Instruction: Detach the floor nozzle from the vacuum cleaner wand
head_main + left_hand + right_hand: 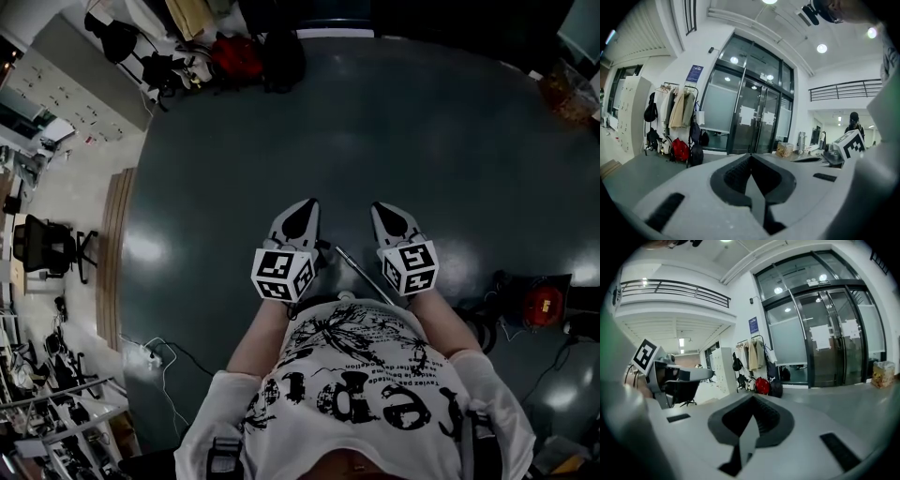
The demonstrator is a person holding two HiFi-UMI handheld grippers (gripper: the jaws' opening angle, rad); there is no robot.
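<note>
Head view: left gripper [300, 214] and right gripper [388, 216] sit side by side just below centre, over the grey floor [375, 131]. A thin silver tube [361, 274] runs between them from 11 to 5. I can't make out the nozzle.
Left gripper view: jaws fully together, nothing in them. Glass doors [754, 117] at 12, coat rack [675, 110] at 9.
Right gripper view: jaws together, empty. Coat rack at 12, doors at 2.

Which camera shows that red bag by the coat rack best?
The left gripper view: the red bag is bright and side-on. The right gripper view shows the bag smaller; the head view shows it dim, from above.
</note>
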